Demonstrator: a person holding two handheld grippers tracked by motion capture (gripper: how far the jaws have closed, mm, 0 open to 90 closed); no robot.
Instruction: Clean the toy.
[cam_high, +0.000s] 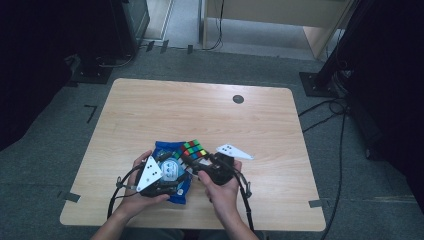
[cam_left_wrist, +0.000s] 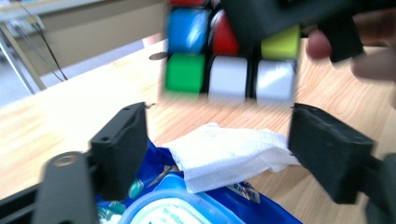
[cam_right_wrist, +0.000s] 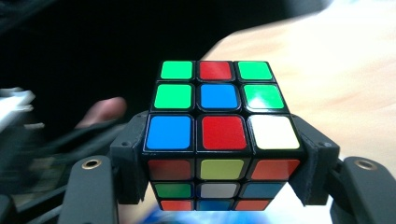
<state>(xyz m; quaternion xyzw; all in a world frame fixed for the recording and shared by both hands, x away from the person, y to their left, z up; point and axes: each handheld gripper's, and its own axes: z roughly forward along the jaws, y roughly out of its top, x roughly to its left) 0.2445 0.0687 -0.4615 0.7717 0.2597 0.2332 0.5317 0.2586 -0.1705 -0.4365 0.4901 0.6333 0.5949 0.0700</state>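
My right gripper (cam_high: 193, 159) is shut on a scrambled Rubik's cube (cam_high: 195, 148), held just above the table; in the right gripper view its pads (cam_right_wrist: 133, 154) press on the cube (cam_right_wrist: 219, 121) from both sides. In the left gripper view the cube (cam_left_wrist: 229, 56) hangs blurred above and ahead. My left gripper (cam_high: 172, 175) stands open over a blue wet-wipe pack (cam_high: 166, 150). A white wipe (cam_left_wrist: 229, 154) sticks out of the pack (cam_left_wrist: 254, 207) and lies between the wide-apart jaws of the left gripper (cam_left_wrist: 217, 154), its right edge near one jaw.
The light wooden table (cam_high: 200, 110) has a round grommet (cam_high: 238, 99) at its far right. Both hands work near the front edge. Grey carpet, cables and dark stands surround the table.
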